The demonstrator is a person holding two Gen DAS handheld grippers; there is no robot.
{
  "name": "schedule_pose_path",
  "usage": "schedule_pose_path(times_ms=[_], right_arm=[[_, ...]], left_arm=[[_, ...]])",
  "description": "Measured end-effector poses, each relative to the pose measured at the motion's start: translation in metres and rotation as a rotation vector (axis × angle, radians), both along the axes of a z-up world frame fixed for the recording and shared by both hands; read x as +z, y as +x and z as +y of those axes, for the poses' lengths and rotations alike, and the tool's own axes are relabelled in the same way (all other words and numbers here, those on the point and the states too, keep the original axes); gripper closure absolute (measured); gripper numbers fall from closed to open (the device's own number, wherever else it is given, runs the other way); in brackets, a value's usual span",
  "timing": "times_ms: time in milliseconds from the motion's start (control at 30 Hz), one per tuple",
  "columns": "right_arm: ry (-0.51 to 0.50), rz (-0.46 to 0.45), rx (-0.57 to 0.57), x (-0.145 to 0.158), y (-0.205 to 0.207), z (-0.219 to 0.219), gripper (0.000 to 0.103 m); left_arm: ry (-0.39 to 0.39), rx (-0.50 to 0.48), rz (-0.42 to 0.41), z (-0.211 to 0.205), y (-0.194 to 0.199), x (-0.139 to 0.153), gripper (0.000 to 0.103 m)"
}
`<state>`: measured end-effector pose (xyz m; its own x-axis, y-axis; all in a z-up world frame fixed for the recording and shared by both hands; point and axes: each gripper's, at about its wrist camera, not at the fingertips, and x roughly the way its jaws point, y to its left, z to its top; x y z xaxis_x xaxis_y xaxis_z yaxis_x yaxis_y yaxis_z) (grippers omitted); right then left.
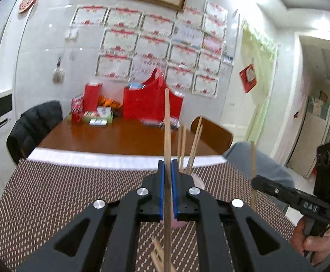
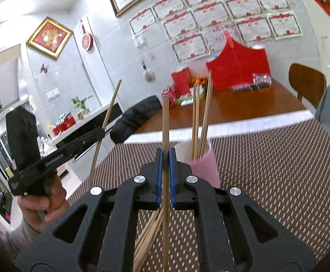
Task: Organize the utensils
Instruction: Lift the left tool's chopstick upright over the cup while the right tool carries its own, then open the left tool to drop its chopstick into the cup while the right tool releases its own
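White glossy wall tiles back the scene, hung with rows of red-trimmed certificates (image 1: 119,43) and a gilt-framed picture above them. Below runs a polished reddish-brown wooden table (image 1: 110,136), smooth and reflective, with a red bag (image 1: 149,104) and red boxes crowded at its far edge. Its near part is covered by a woven brown mat (image 1: 63,192) with a cream dash pattern, coarse in texture, edged by a white strip at the far side.

On the mat stands a pink cup (image 2: 204,165), cylindrical, holding about 3 thin wooden chopsticks (image 2: 201,117) that lean slightly and point upward. A loose bundle of more chopsticks (image 2: 146,233) lies flat on the mat beneath the grippers.

Left gripper (image 1: 169,170) is clenched on 1 chopstick (image 1: 167,122), blue pads pressing both sides; the stick's long axis stands nearly upright, square top toward the wall. Right gripper (image 2: 165,158) likewise grasps 1 chopstick (image 2: 165,122), upright, just left of the cup. Each black gripper shows in the other's view with a hand (image 2: 42,204) on its handle.

Open mat lies to the left and right of the cup; a dark jacket (image 1: 33,124) drapes a chair at the table's left edge, and a rounded wooden chair back (image 2: 305,83) stands at the right.
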<state>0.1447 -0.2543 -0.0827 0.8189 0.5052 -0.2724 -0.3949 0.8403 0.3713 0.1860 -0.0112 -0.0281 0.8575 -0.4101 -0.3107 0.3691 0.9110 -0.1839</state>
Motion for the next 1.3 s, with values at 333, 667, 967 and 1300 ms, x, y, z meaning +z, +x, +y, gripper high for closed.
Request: schedule_pose_path(times_ms=[333,667,967,1300], right_arm=[[0.069,-0.138,-0.044,0.072,0.043,-0.011,0.097],[0.164,-0.208,-0.133,0.076,0.094,-0.025,0.097],[0.155,-0.178,-0.145,0.053,0.127,-0.031,0.097],[0.087,-0.087,-0.117,0.034,0.145,-0.018,0.097]], left_arm=[[-0.179,-0.059,-0.153,-0.011,0.029,0.033,0.097],[-0.226,-0.016,-0.220,-0.053,0.093,0.028,0.097],[-0.168,0.026,-0.200,-0.077,0.125,-0.006,0.097],[-0.098,0.042,-0.123,-0.072,0.132,-0.037,0.097]])
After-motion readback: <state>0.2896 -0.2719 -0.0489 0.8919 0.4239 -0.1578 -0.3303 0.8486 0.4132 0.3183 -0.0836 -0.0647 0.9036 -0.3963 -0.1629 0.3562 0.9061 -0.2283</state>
